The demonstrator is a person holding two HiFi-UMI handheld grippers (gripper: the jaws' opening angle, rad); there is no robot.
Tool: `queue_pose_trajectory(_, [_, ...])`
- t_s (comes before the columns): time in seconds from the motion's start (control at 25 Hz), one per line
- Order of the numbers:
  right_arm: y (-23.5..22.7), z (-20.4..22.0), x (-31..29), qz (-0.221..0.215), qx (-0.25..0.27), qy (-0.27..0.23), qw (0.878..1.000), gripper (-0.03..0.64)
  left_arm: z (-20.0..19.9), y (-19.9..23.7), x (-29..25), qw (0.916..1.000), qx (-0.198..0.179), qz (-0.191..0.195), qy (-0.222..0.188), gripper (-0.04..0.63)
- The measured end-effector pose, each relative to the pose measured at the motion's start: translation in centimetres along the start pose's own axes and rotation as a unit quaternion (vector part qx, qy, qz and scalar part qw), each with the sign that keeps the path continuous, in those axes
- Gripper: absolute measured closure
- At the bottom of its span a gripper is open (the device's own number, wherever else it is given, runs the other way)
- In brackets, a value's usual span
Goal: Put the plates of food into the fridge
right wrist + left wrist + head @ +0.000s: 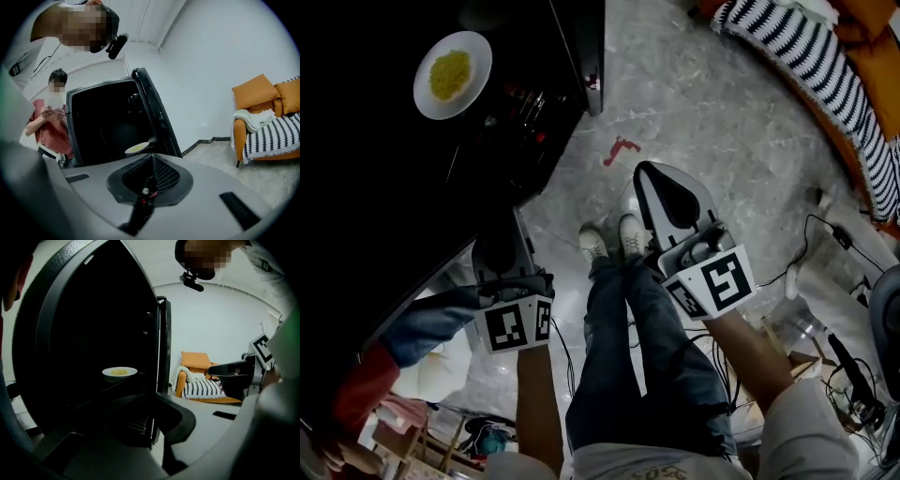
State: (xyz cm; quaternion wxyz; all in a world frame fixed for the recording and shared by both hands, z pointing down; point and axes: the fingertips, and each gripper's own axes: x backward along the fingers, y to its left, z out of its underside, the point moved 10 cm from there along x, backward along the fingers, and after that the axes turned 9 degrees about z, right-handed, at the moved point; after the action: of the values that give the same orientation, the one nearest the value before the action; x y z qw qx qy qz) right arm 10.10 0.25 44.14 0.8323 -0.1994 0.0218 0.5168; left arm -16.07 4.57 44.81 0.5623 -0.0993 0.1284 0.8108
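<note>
Plate (452, 75) of yellow food is sitting on a dark shelf inside the open fridge (384, 178), at the upper left of the head view, well apart from both my claws. I am holding my left claw (499, 246) at the lower left of that frame, close beside the fridge's edge, its jaws pressed together with nothing between them. I am holding my right claw (664, 187) near the centre, over the marbled floor (722, 122) and just beside my shoes (614, 239); its jaws are also meeting, gripping nothing. In the right gripper view the plate is showing low in the middle, beyond the claw tip. A person in a red top (49, 129) is standing at the left edge beside the fridge. An orange armchair (262, 98) carrying a striped blanket (272, 138) is sitting at the right.
</note>
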Motion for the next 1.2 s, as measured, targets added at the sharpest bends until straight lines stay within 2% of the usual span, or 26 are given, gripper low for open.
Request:
queue_pose_trajectory(0.12, [0.2, 0.1, 1.0, 0.005, 0.001, 0.0, 1.0, 0.606, 0.5, -0.3, 1.0, 0.9999, -0.001, -0.007, 0.007, 0.589])
queue_pose_trajectory(0.24, [0.7, -0.5, 1.9, 0.011, 0.026, -0.045, 0.999, 0.606, 0.4, -0.6, 2.2, 0.9989, -0.04, -0.02, 0.013, 0.589])
queue_pose_trajectory(0.32, [1.4, -0.8, 2.4, 0.004, 0.036, -0.056, 0.998, 0.606, 0.6, -0.6, 2.9, 0.9983, -0.051, -0.026, 0.013, 0.589])
queue_pose_trajectory(0.68, [3.1, -0.1, 4.1, 0.01, 0.064, -0.043, 0.997, 0.606, 1.7, -2.0, 4.4, 0.9982, -0.042, -0.025, 0.036, 0.589])
queue_pose_trajectory(1.2, [4.5, -2.4, 5.3, -0.001, 0.07, -0.053, 0.996, 0.606, -0.6, -3.5, 5.3, 0.9986, -0.04, -0.007, 0.034, 0.589])
